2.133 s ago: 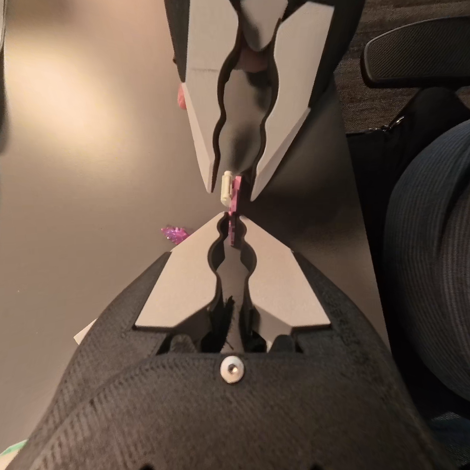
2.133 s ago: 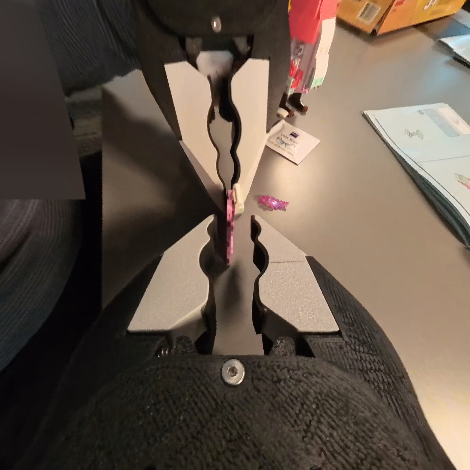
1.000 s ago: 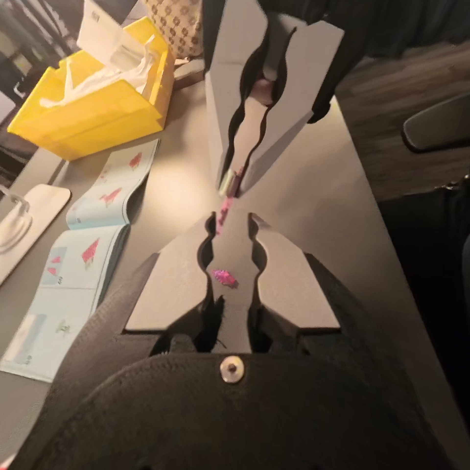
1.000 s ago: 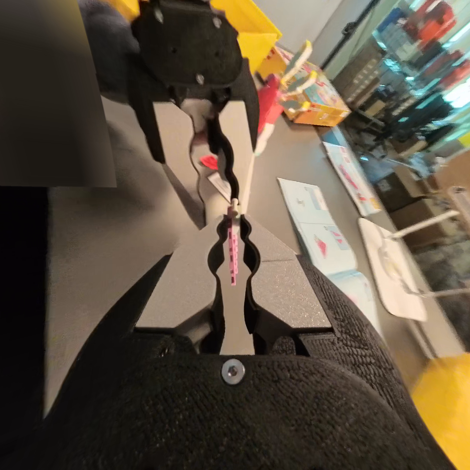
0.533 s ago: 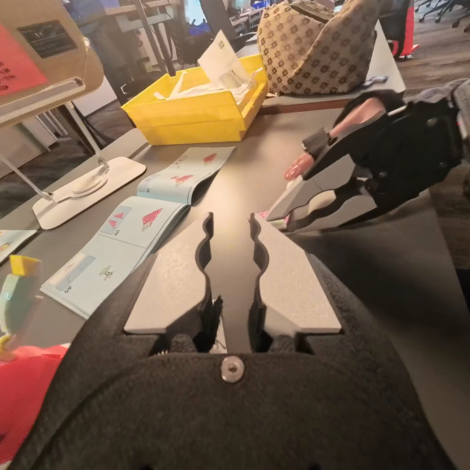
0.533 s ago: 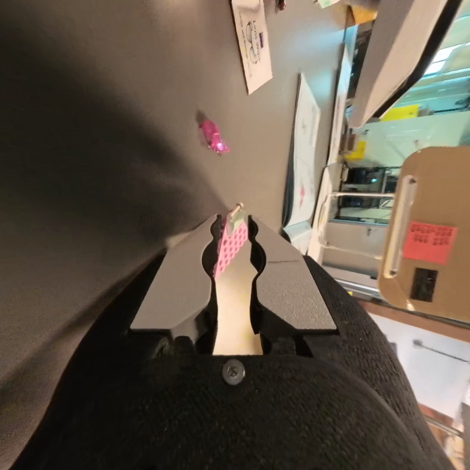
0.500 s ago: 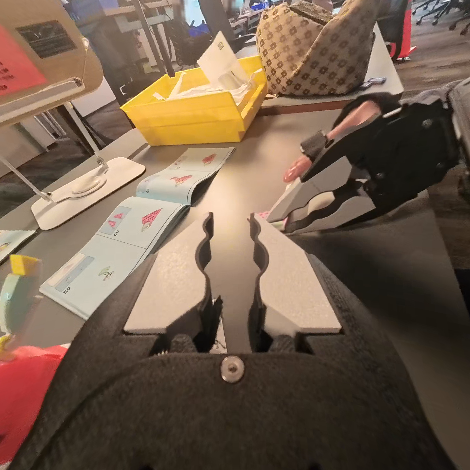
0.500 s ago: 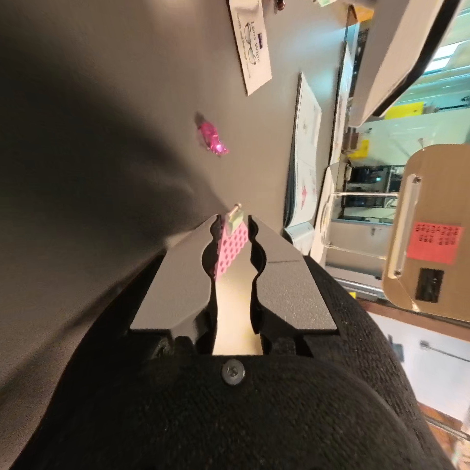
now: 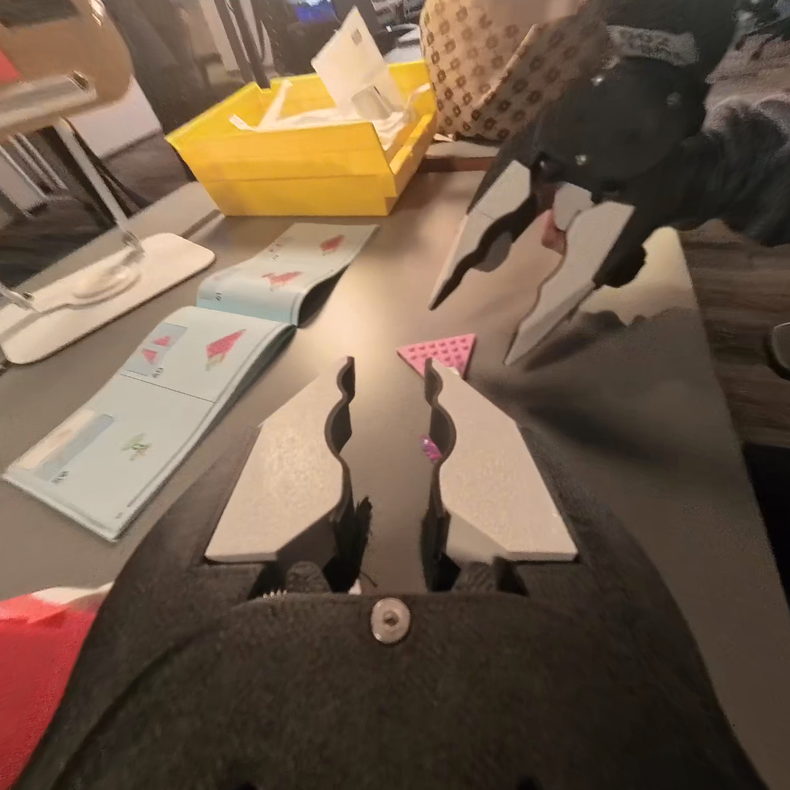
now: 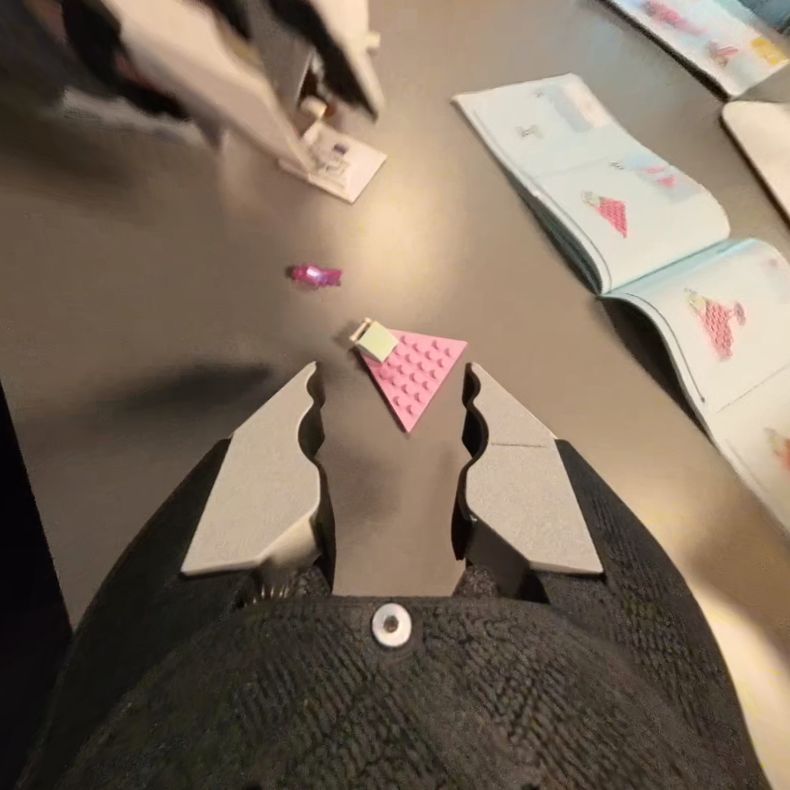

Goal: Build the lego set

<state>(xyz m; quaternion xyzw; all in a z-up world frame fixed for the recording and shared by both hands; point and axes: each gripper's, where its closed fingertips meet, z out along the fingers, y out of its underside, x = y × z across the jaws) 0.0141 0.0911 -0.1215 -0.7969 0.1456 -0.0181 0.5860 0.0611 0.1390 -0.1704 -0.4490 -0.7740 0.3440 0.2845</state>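
Flat pink studded triangular plate (image 10: 412, 376) lies on the grey tabletop (image 10: 171, 299), long axis running toward me, narrow tip nearest; pale yellow tile (image 10: 376, 344) caps its far corner. My right gripper (image 10: 391, 372) spread, empty, above it. Left gripper (image 9: 389, 367) parted, empty.

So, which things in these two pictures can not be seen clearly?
- Left wrist view: the pink plate's near corner, hidden behind one of the left gripper's fingers.
- Left wrist view: the magenta piece, mostly covered by the same finger.
- Right wrist view: the left gripper, blurred.
- Right wrist view: the booklet, cut off.
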